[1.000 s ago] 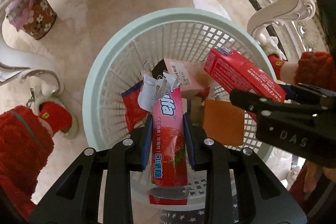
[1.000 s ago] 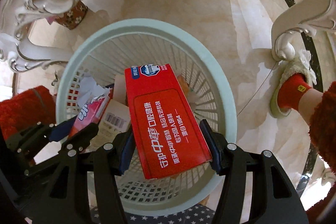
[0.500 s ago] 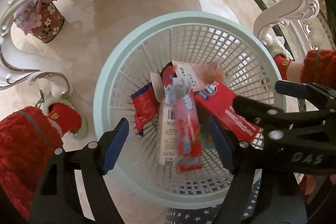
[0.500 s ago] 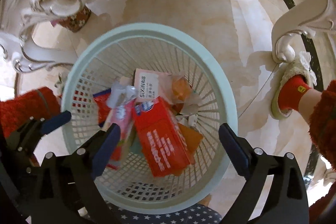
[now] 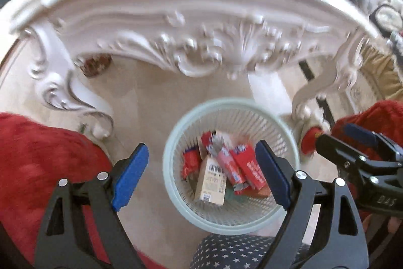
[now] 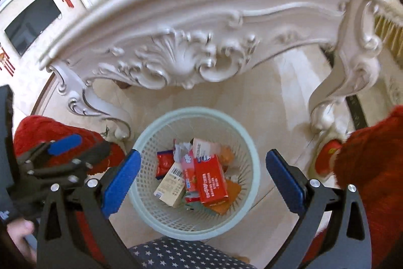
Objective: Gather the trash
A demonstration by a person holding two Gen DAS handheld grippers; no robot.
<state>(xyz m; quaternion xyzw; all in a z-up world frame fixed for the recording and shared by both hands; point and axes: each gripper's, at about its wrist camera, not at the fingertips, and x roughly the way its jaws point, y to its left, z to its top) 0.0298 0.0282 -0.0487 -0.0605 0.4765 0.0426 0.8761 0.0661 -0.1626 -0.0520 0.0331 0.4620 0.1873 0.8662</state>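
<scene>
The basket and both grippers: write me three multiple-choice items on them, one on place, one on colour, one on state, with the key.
1. Where does the basket stand?
A. On the floor, in front of the carved white table
B. On the tabletop
C. On a chair seat

2. What colour is the big box lying on top of the trash?
A. Green
B. Red
C. Black

3. What is between the fingers of the left gripper and the right gripper?
A. A red box in each
B. A wrapper in the left only
C. Nothing; both are open and opening wider

Key: 1 A, the basket sits on the pale floor below the table's apron. 2 B, its top face is red. 3 C, the blue pads stand wide apart and all the trash lies down in the basket.
</scene>
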